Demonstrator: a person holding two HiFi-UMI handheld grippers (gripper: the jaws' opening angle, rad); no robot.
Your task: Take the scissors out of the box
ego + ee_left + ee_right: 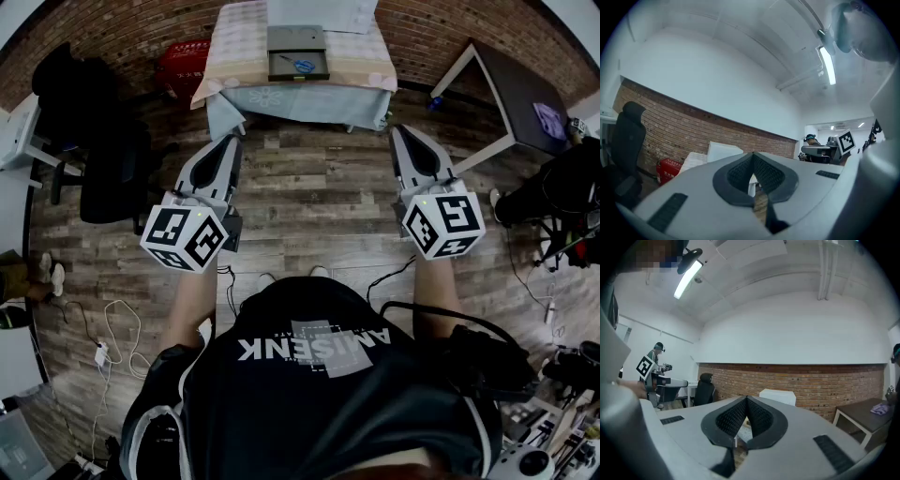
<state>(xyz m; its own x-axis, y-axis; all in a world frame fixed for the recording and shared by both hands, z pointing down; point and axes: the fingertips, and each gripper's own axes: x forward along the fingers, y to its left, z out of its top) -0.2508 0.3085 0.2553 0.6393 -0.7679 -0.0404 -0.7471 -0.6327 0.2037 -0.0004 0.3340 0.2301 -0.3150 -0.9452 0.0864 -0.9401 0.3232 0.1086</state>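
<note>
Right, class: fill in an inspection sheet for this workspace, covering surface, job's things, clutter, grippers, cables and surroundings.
Surface: cloth-covered table, ahead of the person.
Job's things: scissors lie inside the dark box on the table.
Clutter: red container on the floor beside the table.
Grippers: left gripper and right gripper both shut, empty, held level short of the table.
Cables: white cable loose on the floor at left; dark cable at right.
Surroundings: wood floor, brick wall, office chair, dark side table.
</note>
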